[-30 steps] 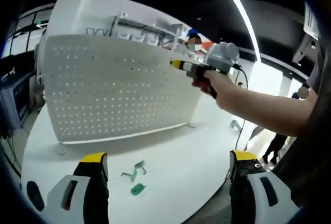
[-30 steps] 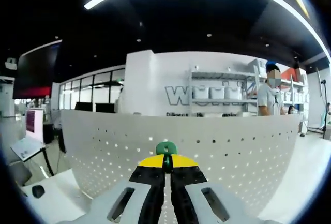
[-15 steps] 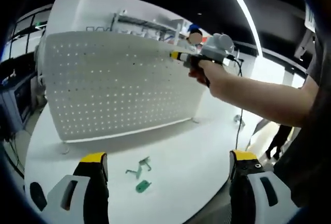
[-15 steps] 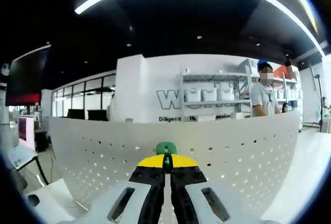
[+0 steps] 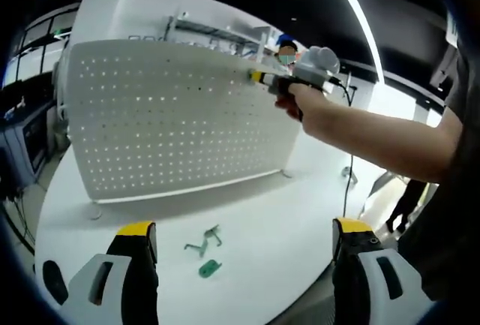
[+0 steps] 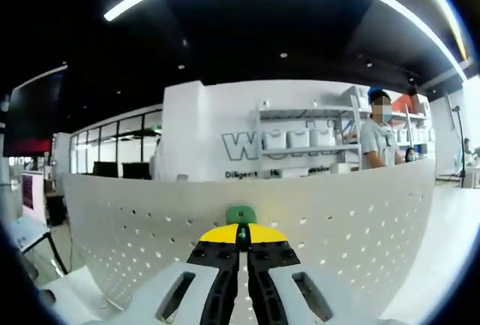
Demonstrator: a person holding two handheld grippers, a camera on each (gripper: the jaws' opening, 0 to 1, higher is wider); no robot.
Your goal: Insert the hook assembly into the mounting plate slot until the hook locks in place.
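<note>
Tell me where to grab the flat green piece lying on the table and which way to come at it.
Judging by its pose, take the green piece across its narrow sides, coming straight down from above. It lies flat on the white table, apart from the bent hook beside it. The open left gripper already sits near it.

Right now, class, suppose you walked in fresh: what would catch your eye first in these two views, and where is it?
First, the big white perforated panel standing upright on the white table. Next, the right hand-held gripper raised at the panel's upper edge, its jaws shut on a small green hook just before the holes. Lower down, more green hook pieces lie on the table in front of the panel, between the open jaws of the left hand-held gripper.
</note>
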